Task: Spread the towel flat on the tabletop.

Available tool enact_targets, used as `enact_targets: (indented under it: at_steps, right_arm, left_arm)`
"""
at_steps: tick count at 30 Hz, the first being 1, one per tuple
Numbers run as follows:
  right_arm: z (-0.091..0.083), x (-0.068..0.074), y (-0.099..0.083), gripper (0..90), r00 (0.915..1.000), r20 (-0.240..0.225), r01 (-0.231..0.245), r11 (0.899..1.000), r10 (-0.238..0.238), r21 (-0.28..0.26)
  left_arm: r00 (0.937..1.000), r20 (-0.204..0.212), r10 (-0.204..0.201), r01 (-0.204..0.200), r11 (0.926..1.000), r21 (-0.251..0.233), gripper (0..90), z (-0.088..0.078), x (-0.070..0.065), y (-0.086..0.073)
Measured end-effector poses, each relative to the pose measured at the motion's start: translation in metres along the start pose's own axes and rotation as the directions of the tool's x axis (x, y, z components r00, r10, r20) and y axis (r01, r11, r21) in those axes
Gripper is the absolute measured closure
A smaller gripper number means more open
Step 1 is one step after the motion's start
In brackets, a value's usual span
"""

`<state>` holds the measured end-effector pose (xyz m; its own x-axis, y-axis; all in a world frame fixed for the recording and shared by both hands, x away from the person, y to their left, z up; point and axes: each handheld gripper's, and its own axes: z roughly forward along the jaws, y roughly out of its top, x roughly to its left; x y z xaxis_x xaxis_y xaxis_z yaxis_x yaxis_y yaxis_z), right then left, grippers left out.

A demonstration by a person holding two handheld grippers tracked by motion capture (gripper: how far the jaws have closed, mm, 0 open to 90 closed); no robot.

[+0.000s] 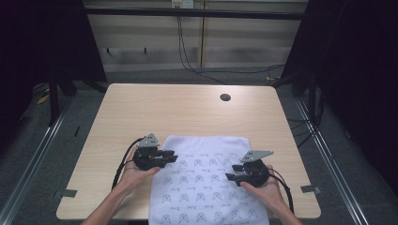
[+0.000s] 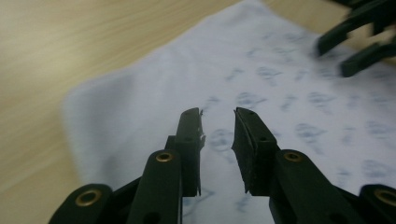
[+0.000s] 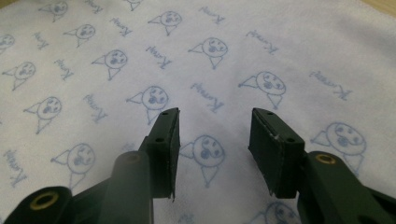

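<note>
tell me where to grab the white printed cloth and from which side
Probably the two far corners of the cloth. It lies flat with its near edge hanging off the table, so come in low from each side: left gripper at the far-left corner, right gripper at the far-right corner. Both are open above the cloth, and the thin edge needs pinching against the wood.

Right gripper (image 3: 215, 121) with its two black jaws apart, nothing between them, above a white cloth (image 3: 280, 56) printed with small blue faces and words
</note>
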<state>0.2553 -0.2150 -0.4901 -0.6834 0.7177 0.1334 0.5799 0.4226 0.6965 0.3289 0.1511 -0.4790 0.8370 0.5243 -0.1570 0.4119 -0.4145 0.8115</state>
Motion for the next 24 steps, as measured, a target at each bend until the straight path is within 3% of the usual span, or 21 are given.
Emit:
enact_targets:
  at_steps: [1, 3, 5, 7, 8, 10, 13, 15, 16, 18, 20, 21, 23, 24]
  right_arm:
    - [0.0, 0.0, 0.0, 53.5, 1.0, 0.0, -0.001, 1.0, 0.001, 0.001]
    - [-0.001, 0.0, 0.0, 53.5, 1.0, -0.003, 0.002, 1.0, -0.002, 0.0]
    - [0.0, 0.0, 0.0, 53.5, 1.0, -0.007, 0.005, 1.0, -0.005, 0.003]
    - [0.001, 0.0, 0.0, 53.5, 1.0, -0.007, 0.004, 1.0, -0.004, 0.008]
    - [0.001, 0.0, 0.0, 53.5, 1.0, -0.007, 0.003, 1.0, -0.003, 0.008]
    - [0.002, 0.0, 0.0, 53.4, 1.0, -0.008, 0.003, 1.0, -0.003, 0.011]
    - [0.002, 0.0, -0.001, 53.4, 0.9999, -0.007, -0.008, 1.0, 0.008, 0.018]
    - [0.002, -0.001, -0.001, 53.4, 0.9999, -0.009, -0.005, 1.0, 0.005, 0.016]
    - [0.002, 0.0, -0.001, 53.4, 1.0, -0.008, -0.004, 1.0, 0.004, 0.016]
    - [0.001, 0.0, -0.001, 53.4, 0.9999, -0.011, 0.001, 1.0, -0.001, 0.016]
    - [0.0, 0.0, -0.002, 53.4, 0.9999, -0.011, 0.003, 1.0, -0.003, 0.017]
    - [0.0, 0.0, -0.002, 53.4, 0.9999, -0.013, 0.005, 1.0, -0.005, 0.013]
    - [0.0, -0.001, -0.002, 53.3, 0.9998, -0.019, 0.003, 1.0, -0.003, 0.006]
    - [0.0, -0.001, -0.002, 53.2, 0.9999, -0.014, 0.005, 1.0, -0.004, 0.011]
  left_arm:
    - [0.9998, 0.0, -0.021, 0.021, 0.9997, -0.014, 71.9, -0.002, 0.005, 0.0]
    - [0.9953, -0.058, -0.078, 0.075, 0.9964, -0.038, 72.0, -0.006, 0.019, -0.001]
    - [0.9774, -0.13, -0.167, 0.161, 0.9856, -0.051, 74.8, -0.008, 0.04, -0.006]
    - [0.9677, -0.166, -0.19, 0.187, 0.9818, -0.033, 76.2, -0.005, 0.054, -0.008]
    - [0.963, -0.177, -0.204, 0.2, 0.9791, -0.036, 76.6, -0.002, 0.06, -0.008]
    - [0.9574, -0.154, -0.244, 0.241, 0.9697, -0.043, 75.2, 0.005, 0.065, -0.007]
    - [0.968, -0.152, -0.2, 0.204, 0.979, 0.011, 69.9, 0.02, 0.061, -0.003]
    - [0.9701, -0.155, -0.187, 0.197, 0.9791, 0.051, 67.9, 0.029, 0.057, -0.003]
    - [0.9757, -0.155, -0.155, 0.166, 0.9847, 0.055, 66.4, 0.032, 0.052, -0.004]
    - [0.98, -0.155, -0.124, 0.139, 0.9868, 0.084, 66.4, 0.033, 0.046, -0.001]
    - [0.9837, -0.171, -0.057, 0.076, 0.9913, 0.108, 65.0, 0.034, 0.04, 0.001]
    - [0.9863, -0.153, -0.06, 0.077, 0.9912, 0.108, 64.9, 0.035, 0.038, 0.001]
    - [0.9844, -0.176, -0.013, 0.033, 0.9935, 0.109, 74.8, 0.034, 0.035, 0.002]
    - [0.9869, -0.16, -0.02, 0.036, 0.9946, 0.098, 82.9, 0.033, 0.036, 0.003]
